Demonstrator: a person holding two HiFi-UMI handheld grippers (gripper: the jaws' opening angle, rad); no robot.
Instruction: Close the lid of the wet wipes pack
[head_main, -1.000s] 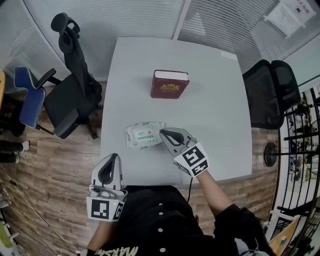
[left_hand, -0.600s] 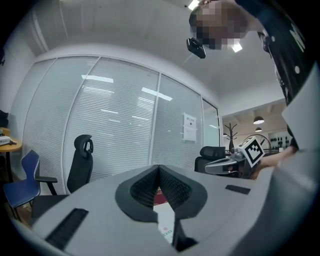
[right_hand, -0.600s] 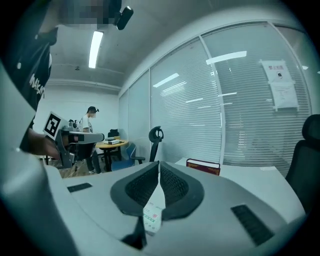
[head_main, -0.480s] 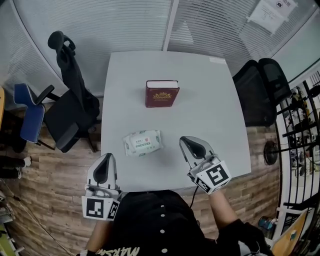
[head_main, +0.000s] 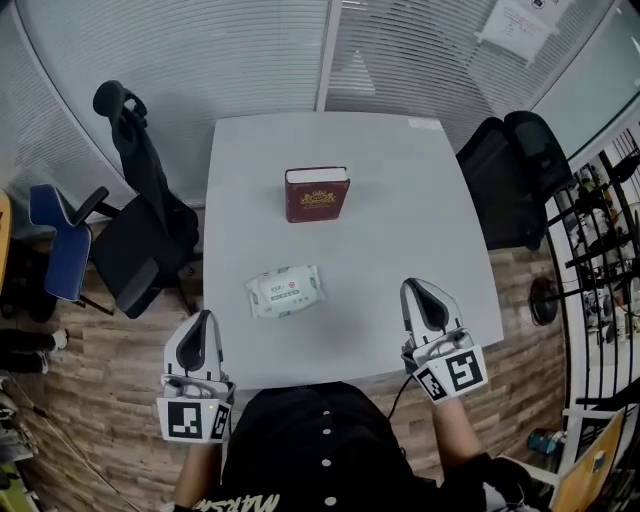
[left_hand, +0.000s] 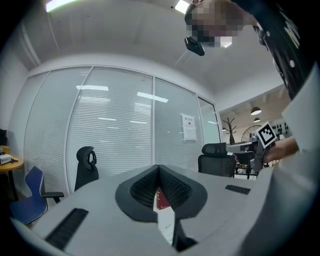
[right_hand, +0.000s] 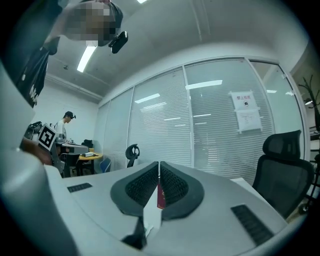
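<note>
Grey-and-black, the left gripper (head_main: 203, 320) and the right gripper (head_main: 421, 292) hang level at the near edge of the pale grey table (head_main: 400, 200), well apart, each with jaws pressed together on nothing. A little farther, between them, lies the soft white-and-green wet wipes pack (head_main: 285, 291), lid flat. Beyond it rests a dark red hardback book (head_main: 316, 194).
</note>
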